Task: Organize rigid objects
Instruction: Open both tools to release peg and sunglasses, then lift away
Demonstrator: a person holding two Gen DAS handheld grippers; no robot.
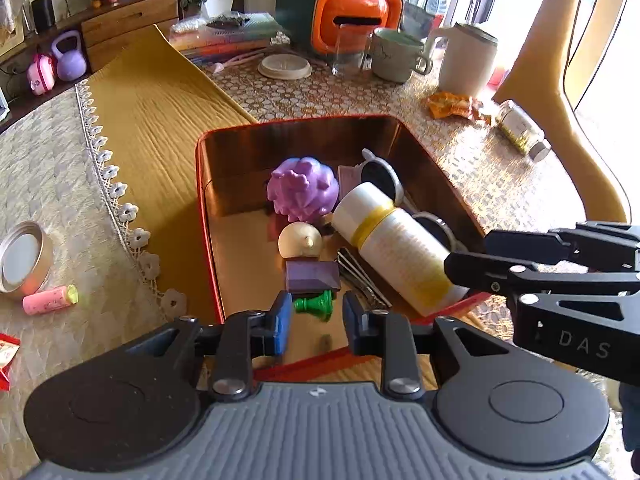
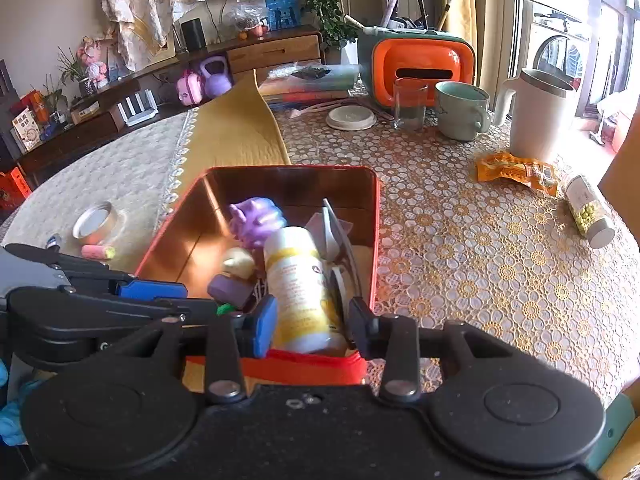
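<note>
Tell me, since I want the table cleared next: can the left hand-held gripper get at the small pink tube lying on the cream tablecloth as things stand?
Probably yes. The small pink tube lies in the open beside a round metal lid, nothing over it, and the left hand-held gripper holds nothing.

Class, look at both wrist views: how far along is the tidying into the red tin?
Done: the red tin already holds the purple toy, white bottle, purple block and green chess piece. In hand: nothing; the left gripper and right gripper stand open over the tin. Left: the pink tube, small round tin, orange packet and pill bottle lie outside.
</note>
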